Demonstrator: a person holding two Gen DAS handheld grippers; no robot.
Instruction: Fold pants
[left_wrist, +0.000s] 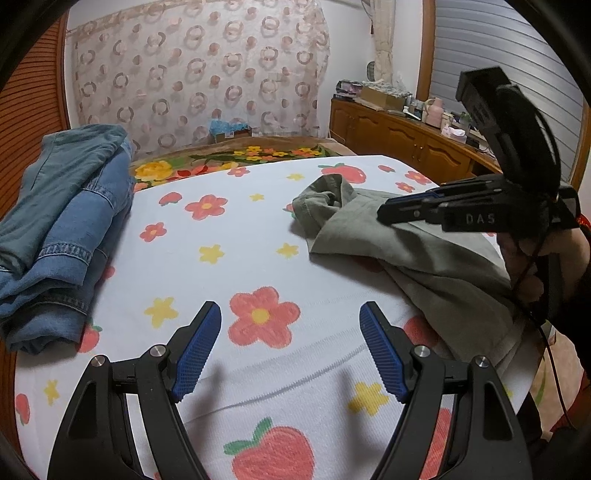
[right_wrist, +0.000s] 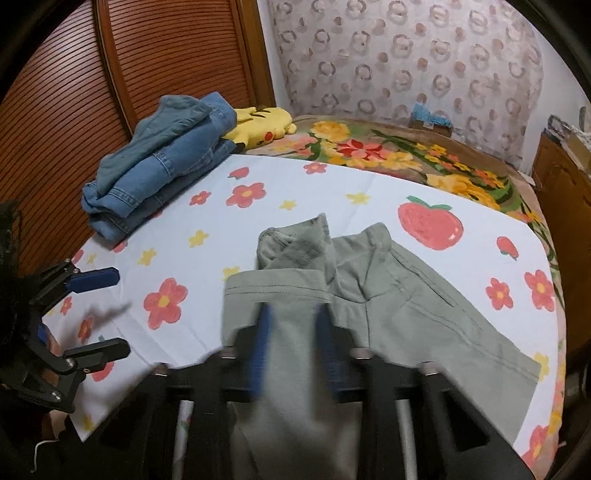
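Grey-green pants (right_wrist: 399, 295) lie partly folded on the white flowered sheet (right_wrist: 295, 192), and also show at the right of the left wrist view (left_wrist: 436, 266). My right gripper (right_wrist: 291, 332) is blurred; its blue fingers (right_wrist: 264, 343) stand a little apart with a hem fold of the pants between them, lifted off the sheet. In the left wrist view the right gripper (left_wrist: 384, 214) hovers over the pants. My left gripper (left_wrist: 290, 347) is wide open and empty above the sheet, left of the pants; it also shows in the right wrist view (right_wrist: 118, 314).
A stack of folded blue jeans (left_wrist: 62, 229) sits at the sheet's left edge, also in the right wrist view (right_wrist: 159, 166). A yellow plush toy (right_wrist: 258, 125) lies behind it. A floral blanket (right_wrist: 406, 155) covers the bed beyond. A wooden cabinet (left_wrist: 399, 136) stands at right.
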